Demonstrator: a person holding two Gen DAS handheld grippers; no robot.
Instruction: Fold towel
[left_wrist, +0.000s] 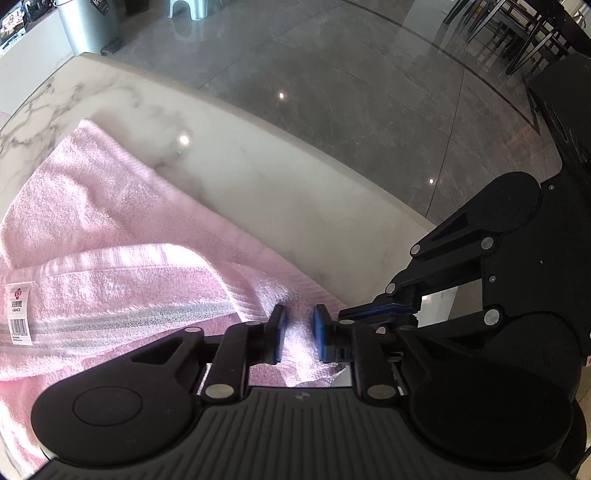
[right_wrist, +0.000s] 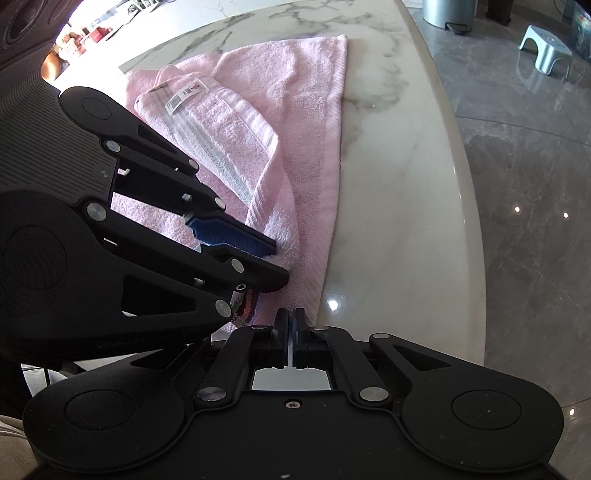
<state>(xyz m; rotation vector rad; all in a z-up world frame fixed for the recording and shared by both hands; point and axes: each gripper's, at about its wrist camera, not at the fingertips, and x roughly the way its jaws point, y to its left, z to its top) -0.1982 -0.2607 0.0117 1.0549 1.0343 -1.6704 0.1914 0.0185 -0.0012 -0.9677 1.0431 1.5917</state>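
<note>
towel (right_wrist: 306, 122) near marble counter (right_wrist: 399, 192) edge; left gripper (left_wrist: 299, 334) straddles its corner unclenched, right gripper (right_wrist: 291, 325) clenched.

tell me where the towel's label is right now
The label sits at the far left of the left wrist view, on the towel's folded-over striped end, well left of the left tongs.

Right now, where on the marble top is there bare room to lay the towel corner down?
Bare marble runs in a strip between the pink towel and the table's rounded edge, widening toward the far corner. The near end is crowded: the left gripper and the right gripper both sit over the towel's near corner.
</note>
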